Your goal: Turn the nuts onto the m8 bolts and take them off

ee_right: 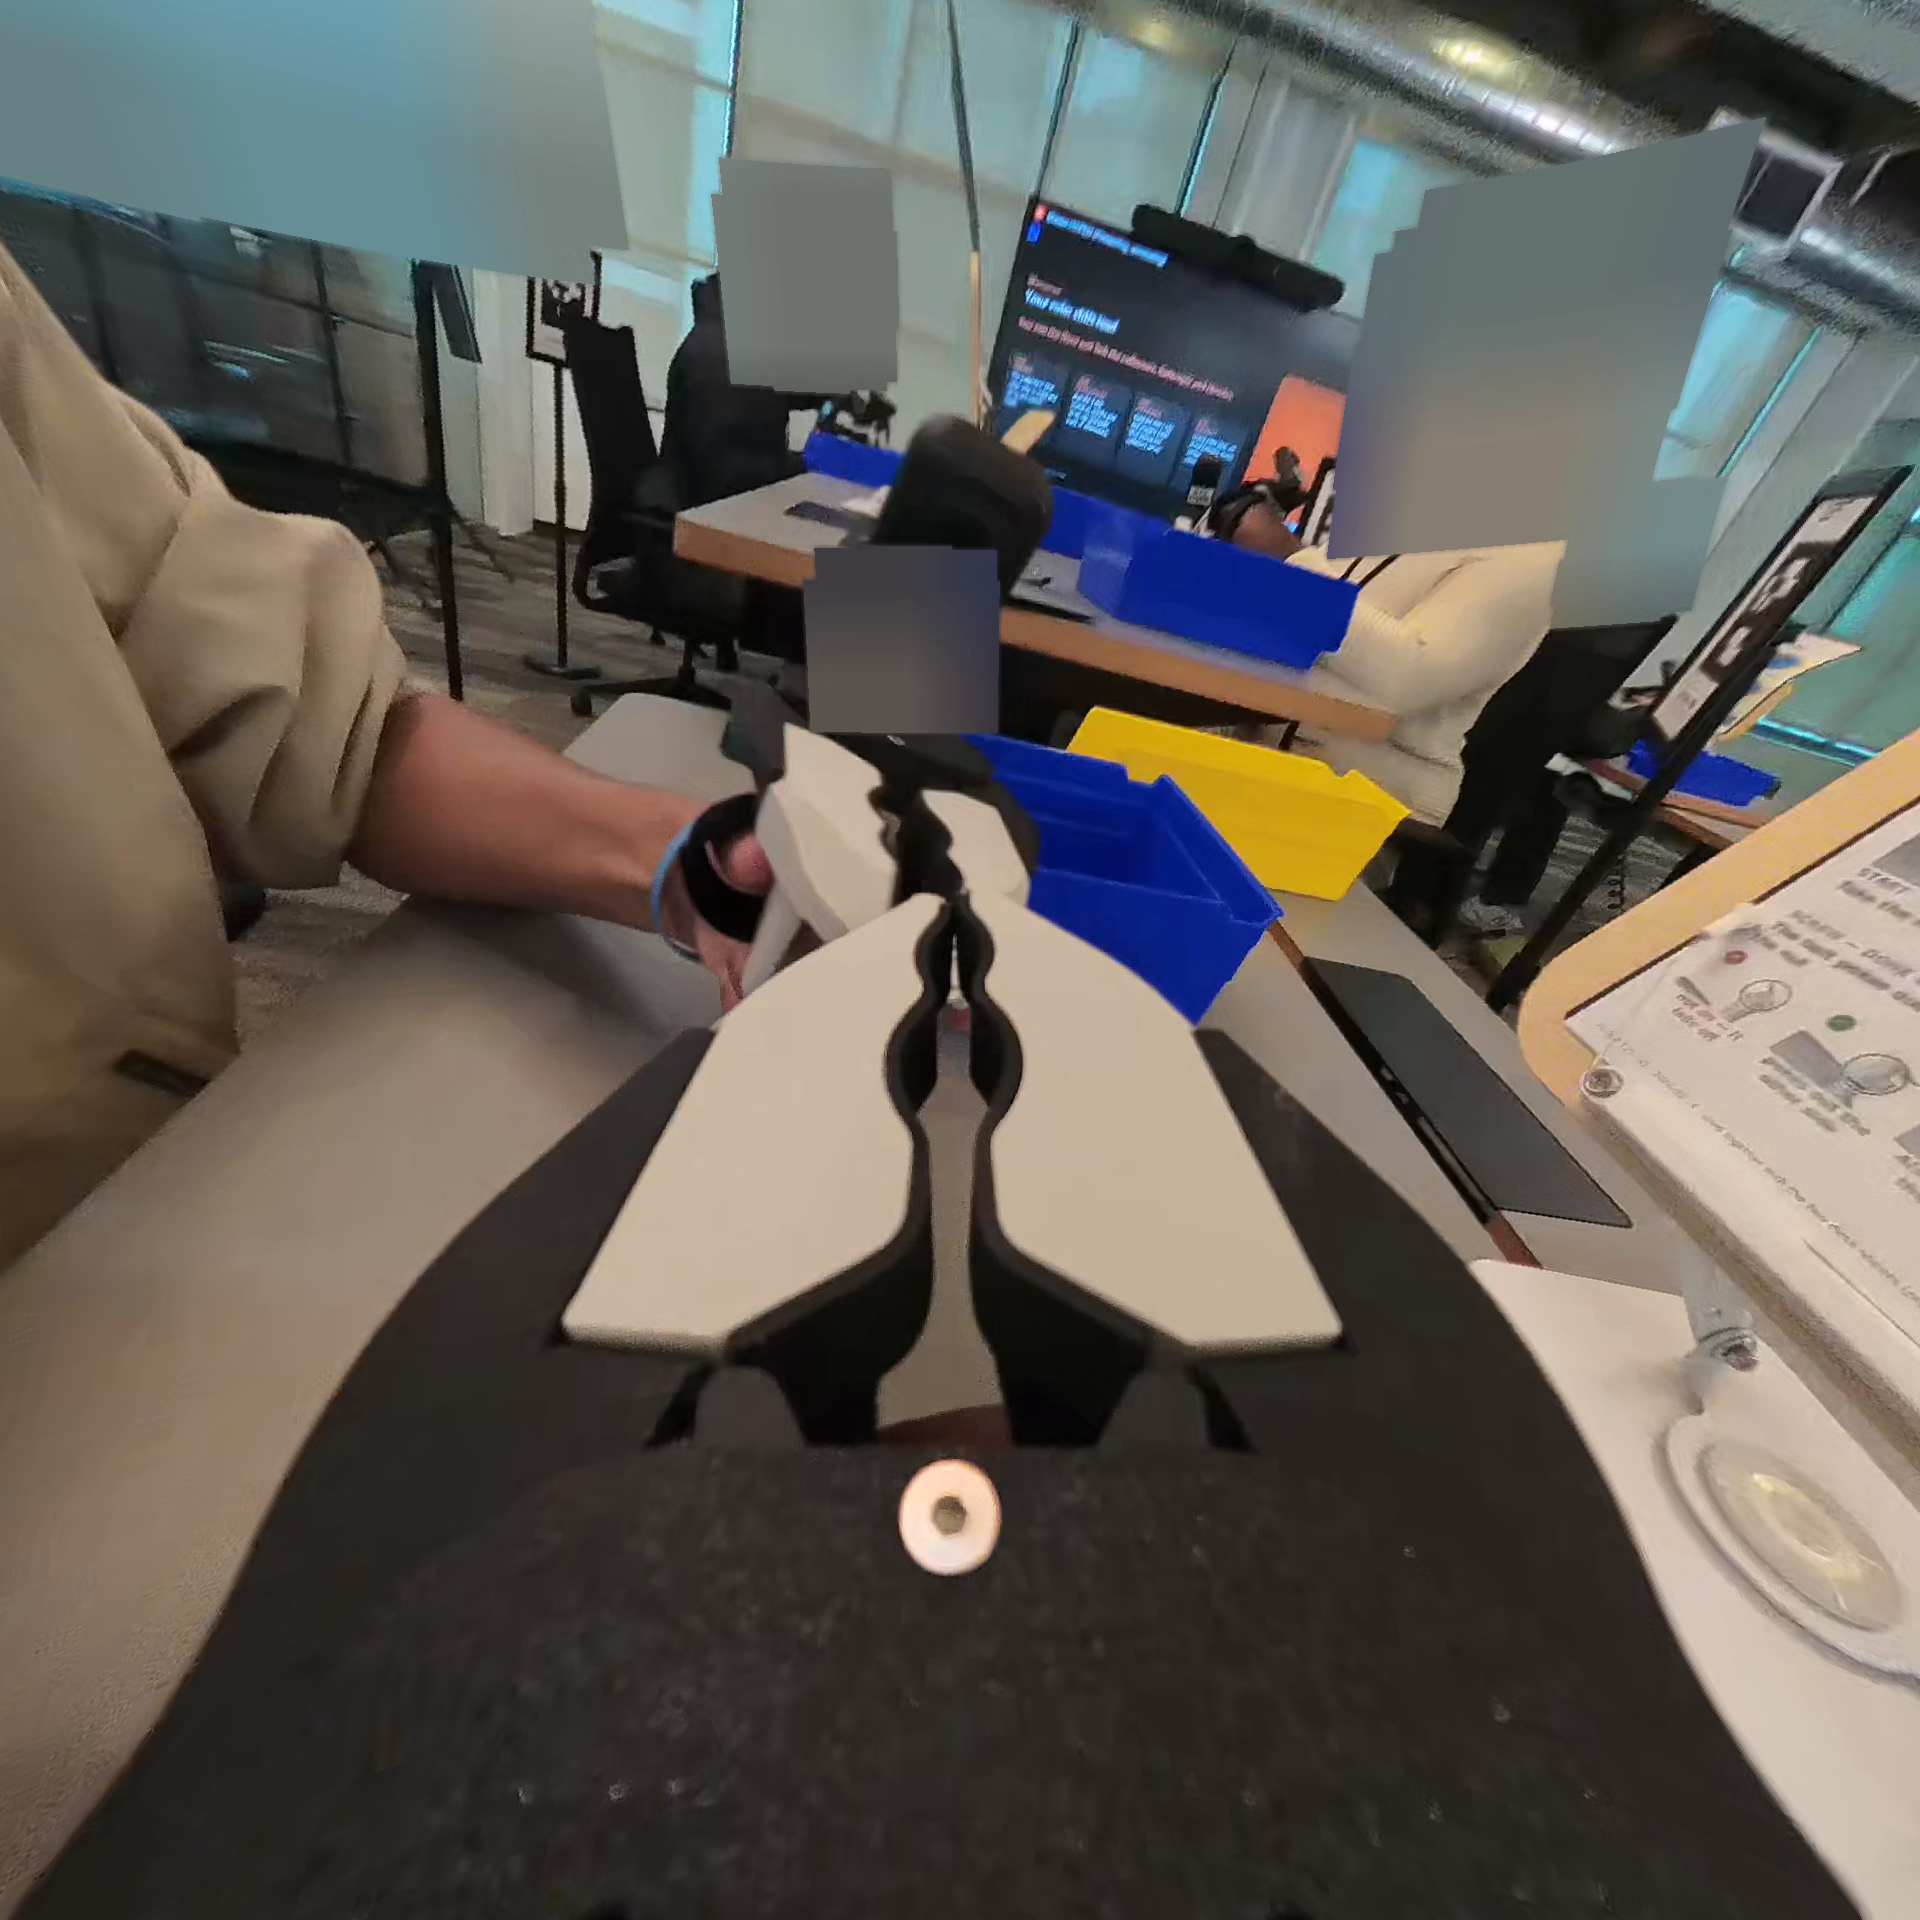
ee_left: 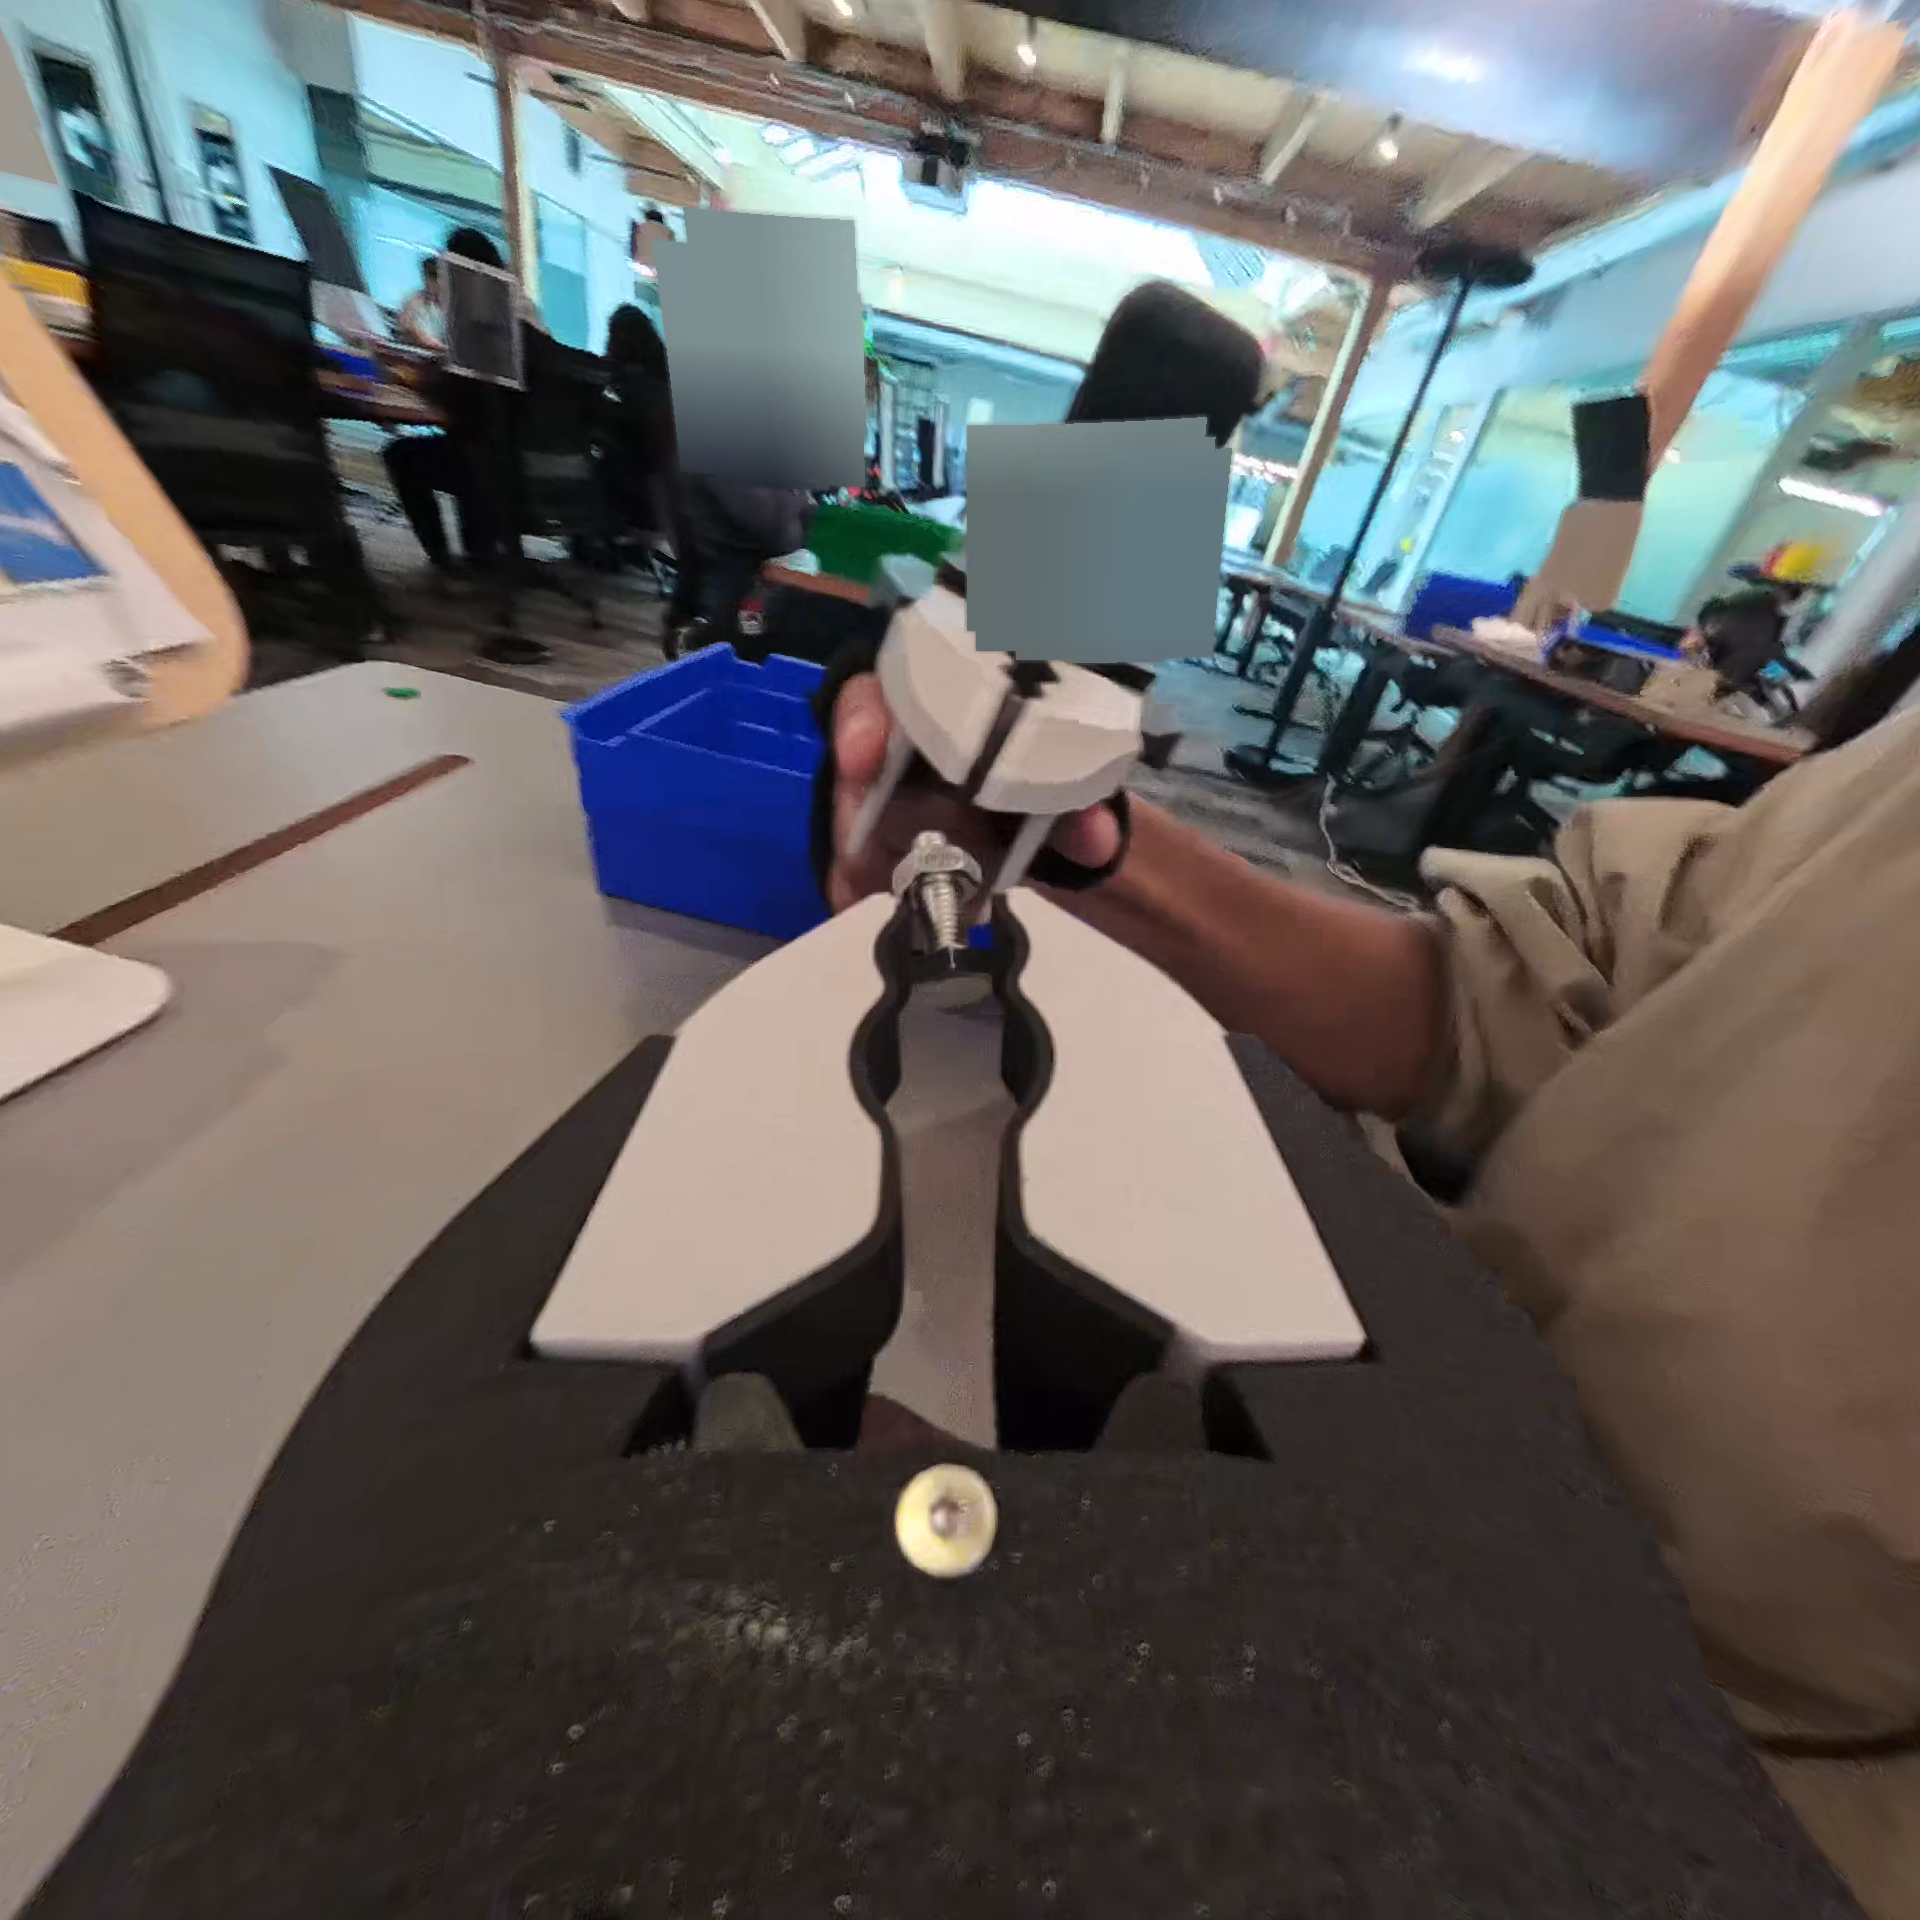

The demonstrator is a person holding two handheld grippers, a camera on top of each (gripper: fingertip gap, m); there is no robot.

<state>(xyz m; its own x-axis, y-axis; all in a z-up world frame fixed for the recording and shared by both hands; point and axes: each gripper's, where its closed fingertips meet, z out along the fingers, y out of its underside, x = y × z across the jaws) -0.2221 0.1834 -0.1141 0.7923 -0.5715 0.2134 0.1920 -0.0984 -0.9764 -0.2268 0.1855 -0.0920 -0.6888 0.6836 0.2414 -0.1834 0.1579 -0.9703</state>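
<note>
My left gripper (ee_left: pixel 943 940) is shut on a silver bolt (ee_left: pixel 940 914) at its head end. The threaded shaft points away from me and carries a silver nut (ee_left: pixel 933 860) near its far end. My right gripper (ee_right: pixel 950 914) is shut, and I see nothing between its pads. In the left wrist view the right gripper (ee_left: pixel 985 790) hangs just above and behind the nut, which stands free of its fingers. In the right wrist view the left gripper (ee_right: pixel 928 873) faces me right behind my fingertips, which hide the bolt.
Both grippers are held above a grey table (ee_left: pixel 312 1039). A blue bin (ee_left: pixel 696 790) stands close behind them; in the right wrist view it (ee_right: pixel 1132 862) sits beside a yellow bin (ee_right: pixel 1247 800). An instruction board (ee_right: pixel 1766 1039) and a black flat device (ee_right: pixel 1455 1101) lie to the right. My left and right fingertips are right by each other.
</note>
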